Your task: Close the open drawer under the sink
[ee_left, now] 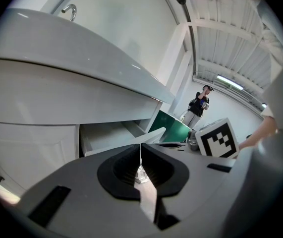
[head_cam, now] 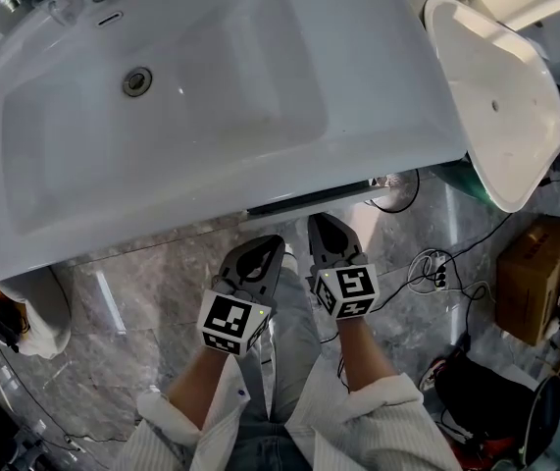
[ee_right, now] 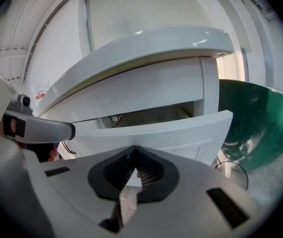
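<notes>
Under the white sink [head_cam: 260,165] the white drawer [head_cam: 311,200] stands partly pulled out; in the head view only its front edge pokes out past the basin rim. Its open inside shows in the left gripper view, drawer [ee_left: 112,137], and its front panel fills the right gripper view, drawer [ee_right: 171,129]. My left gripper [head_cam: 266,245] and right gripper [head_cam: 323,224] are side by side just short of the drawer front, both shut and holding nothing. The left gripper [ee_left: 140,146] points at the drawer's left part, the right gripper [ee_right: 134,148] at the front panel, not touching.
A second white basin [head_cam: 500,96] leans at the right, with a green panel [ee_right: 257,118] below it. On the marble floor lie cables [head_cam: 427,268] and a cardboard box [head_cam: 539,273]. A person [ee_left: 199,105] stands far off.
</notes>
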### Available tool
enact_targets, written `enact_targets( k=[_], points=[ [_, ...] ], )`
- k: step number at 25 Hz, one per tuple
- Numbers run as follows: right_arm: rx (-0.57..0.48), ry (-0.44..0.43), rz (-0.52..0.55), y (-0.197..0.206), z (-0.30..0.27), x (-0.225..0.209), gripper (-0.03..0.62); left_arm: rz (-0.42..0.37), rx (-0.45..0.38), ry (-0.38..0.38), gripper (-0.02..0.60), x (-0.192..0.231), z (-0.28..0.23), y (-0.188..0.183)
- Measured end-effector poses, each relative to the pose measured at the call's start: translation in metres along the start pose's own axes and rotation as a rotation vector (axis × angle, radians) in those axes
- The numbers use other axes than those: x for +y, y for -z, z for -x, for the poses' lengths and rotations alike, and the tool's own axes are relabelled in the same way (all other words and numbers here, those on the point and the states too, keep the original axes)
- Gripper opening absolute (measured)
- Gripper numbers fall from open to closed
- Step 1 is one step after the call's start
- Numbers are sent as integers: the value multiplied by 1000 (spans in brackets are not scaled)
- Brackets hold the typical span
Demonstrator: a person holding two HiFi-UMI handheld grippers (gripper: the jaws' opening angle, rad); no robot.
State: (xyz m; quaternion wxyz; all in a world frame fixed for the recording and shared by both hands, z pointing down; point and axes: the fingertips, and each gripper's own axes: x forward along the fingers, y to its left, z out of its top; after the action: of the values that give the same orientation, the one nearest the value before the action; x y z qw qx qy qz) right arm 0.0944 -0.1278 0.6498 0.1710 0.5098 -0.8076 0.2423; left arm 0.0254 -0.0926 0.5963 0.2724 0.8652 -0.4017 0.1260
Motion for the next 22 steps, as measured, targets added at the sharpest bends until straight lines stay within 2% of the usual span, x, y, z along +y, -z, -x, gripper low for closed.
enact_targets(
  k=[11,22],
  points=[
    [-10,15,15,-19,-22,-7,11,4,-7,-1,20,9,-5,-10],
    [-14,11,36,-22,-28,-8,11,-7,-20,0,19,18,-12,-18]
  ],
)
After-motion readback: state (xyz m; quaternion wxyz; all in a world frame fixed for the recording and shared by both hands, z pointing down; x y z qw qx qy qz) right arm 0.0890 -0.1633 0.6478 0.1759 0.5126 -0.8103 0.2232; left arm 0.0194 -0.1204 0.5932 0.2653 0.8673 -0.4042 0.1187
